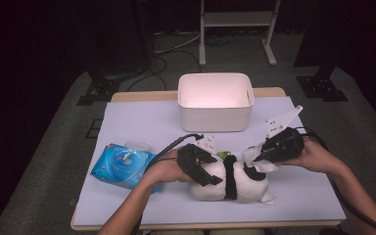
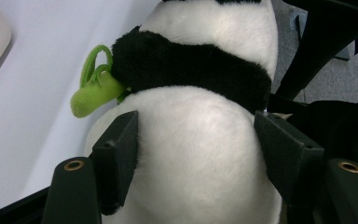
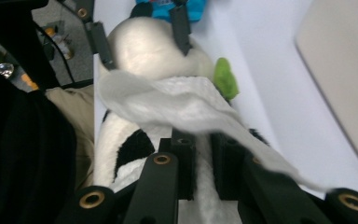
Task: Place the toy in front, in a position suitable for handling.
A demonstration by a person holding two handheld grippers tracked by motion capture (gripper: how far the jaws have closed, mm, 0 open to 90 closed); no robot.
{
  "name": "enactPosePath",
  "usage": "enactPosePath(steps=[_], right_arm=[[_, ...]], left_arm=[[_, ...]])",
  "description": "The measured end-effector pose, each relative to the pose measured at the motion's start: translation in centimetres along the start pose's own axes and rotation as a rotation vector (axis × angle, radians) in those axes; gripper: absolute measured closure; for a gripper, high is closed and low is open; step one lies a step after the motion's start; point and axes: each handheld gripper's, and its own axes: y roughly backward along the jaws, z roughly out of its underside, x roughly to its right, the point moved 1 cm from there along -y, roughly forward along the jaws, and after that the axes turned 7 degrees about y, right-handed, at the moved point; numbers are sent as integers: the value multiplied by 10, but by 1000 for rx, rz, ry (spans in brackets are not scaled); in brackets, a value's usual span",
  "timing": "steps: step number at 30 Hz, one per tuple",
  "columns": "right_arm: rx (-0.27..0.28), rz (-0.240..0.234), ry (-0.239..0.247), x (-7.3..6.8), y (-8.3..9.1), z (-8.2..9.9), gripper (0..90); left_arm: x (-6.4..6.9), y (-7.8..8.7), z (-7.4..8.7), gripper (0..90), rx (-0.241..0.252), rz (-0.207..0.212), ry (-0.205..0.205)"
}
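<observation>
Wiping step, as I judge it: my left gripper point(image 1: 201, 165) has its jaws clamped on the white body of the plush panda point(image 1: 231, 182), which lies on its side near the front of the table point(image 1: 298, 196). My right gripper point(image 1: 280, 146) pinches a white wet wipe point(image 3: 177, 105) draped over the panda. Next I'd drag it across the fur while the left steadies; beyond stand the blue wipe pack point(image 1: 122, 165) and white bin point(image 1: 215, 102).

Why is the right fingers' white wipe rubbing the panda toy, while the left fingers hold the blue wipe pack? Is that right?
Not quite. The left gripper holds the panda toy, not the blue wipe pack, which lies beside it; the left gripper view shows this. The right gripper does hold the white wipe on the panda.
</observation>
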Motion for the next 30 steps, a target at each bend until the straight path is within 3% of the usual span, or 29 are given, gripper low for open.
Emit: enactPosePath(steps=[7,15,24,30], right_arm=[[11,24,-12,5,7,2,801],[-13,-23,6,-8,-11,4,799],[2,-49,11,-17,-15,10,799],[10,-59,33,-24,-16,10,799]], left_arm=[[3,0,1,332,3,12,-7],[1,4,-6,300,-12,52,-8],[-7,7,-20,303,-12,74,5],[-20,4,-32,340,-11,58,24]])
